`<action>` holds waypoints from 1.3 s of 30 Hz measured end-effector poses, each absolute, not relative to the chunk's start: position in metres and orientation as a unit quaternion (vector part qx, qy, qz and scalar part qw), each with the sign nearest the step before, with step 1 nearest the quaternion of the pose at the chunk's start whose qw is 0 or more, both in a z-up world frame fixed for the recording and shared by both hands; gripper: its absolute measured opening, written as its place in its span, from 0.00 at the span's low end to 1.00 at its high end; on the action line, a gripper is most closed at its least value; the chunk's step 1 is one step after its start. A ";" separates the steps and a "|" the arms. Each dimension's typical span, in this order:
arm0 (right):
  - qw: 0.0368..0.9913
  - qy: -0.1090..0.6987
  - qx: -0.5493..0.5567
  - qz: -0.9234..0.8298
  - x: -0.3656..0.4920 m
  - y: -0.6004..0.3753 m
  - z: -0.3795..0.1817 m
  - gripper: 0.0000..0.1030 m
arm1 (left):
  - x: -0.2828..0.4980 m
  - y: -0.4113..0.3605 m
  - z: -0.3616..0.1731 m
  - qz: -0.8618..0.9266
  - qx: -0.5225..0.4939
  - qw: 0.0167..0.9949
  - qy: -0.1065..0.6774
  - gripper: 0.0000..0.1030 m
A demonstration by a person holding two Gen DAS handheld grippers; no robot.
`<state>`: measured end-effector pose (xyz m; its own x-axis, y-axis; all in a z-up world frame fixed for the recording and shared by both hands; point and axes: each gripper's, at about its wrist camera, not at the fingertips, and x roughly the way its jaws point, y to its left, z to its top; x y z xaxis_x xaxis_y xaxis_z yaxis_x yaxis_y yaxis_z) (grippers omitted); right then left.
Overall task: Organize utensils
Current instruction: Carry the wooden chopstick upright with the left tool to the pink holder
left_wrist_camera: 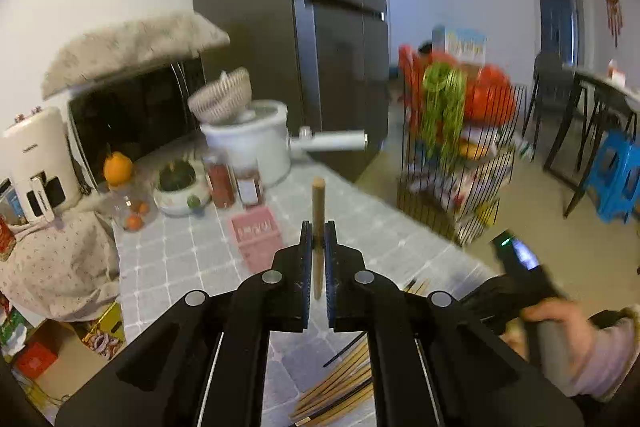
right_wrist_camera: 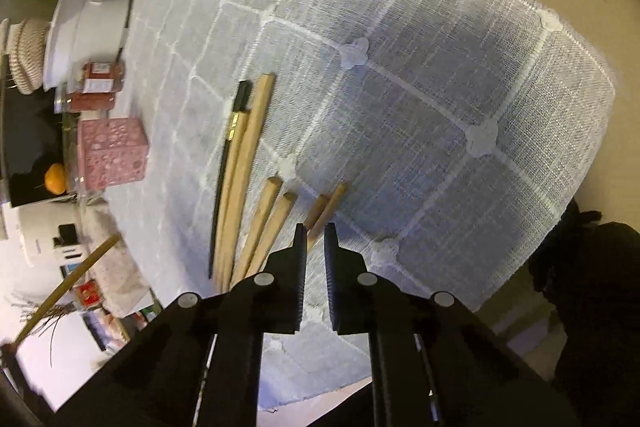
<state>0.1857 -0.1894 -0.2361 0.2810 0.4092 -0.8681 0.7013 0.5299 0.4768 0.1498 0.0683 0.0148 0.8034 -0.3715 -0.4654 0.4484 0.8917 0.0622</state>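
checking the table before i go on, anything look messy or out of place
Yes. The chopsticks lie loose and fanned out on the grey checked tablecloth, not in the pink holder beside them. Only one wooden chopstick is off the cloth, clamped in the left gripper. Nothing looks spilled or broken.

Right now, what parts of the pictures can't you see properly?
- Left wrist view: the chopstick in the left gripper has its lower end hidden behind the jaws.
- Right wrist view: the right gripper covers the near ends of the chopstick pile.
- Left wrist view: the wire rack is blurred.
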 end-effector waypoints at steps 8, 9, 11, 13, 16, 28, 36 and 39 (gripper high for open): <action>0.642 0.614 0.435 -0.150 0.202 -0.180 -0.238 0.11 | 0.121 0.096 0.036 -0.225 0.056 0.957 0.177 0.05; 0.643 0.614 0.431 -0.154 0.203 -0.179 -0.237 0.12 | 0.120 0.098 0.038 -0.225 0.051 0.958 0.173 0.05; 0.645 0.616 0.420 -0.166 0.207 -0.174 -0.236 0.13 | 0.118 0.105 0.040 -0.224 0.043 0.959 0.168 0.05; 0.649 0.614 0.413 -0.175 0.210 -0.171 -0.234 0.14 | 0.118 0.109 0.040 -0.224 0.037 0.959 0.167 0.05; 0.660 0.609 0.401 -0.180 0.216 -0.165 -0.233 0.13 | 0.118 0.116 0.039 -0.226 0.025 0.959 0.167 0.05; 0.738 0.546 0.380 -0.111 0.200 -0.181 -0.204 0.06 | 0.137 0.128 0.028 -0.210 -0.010 0.958 0.196 0.05; 0.839 0.476 0.262 -0.028 0.184 -0.152 -0.123 0.05 | 0.149 0.124 0.024 -0.199 -0.018 0.956 0.213 0.05; 0.860 0.450 0.243 0.000 0.174 -0.146 -0.095 0.05 | 0.152 0.125 0.025 -0.191 -0.025 0.957 0.215 0.05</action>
<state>0.1741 -0.1463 -0.0951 0.5955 0.2177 -0.7733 0.2187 0.8823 0.4168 0.1524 0.1251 0.0255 0.8346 -0.3770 -0.4016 0.3559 0.9255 -0.1294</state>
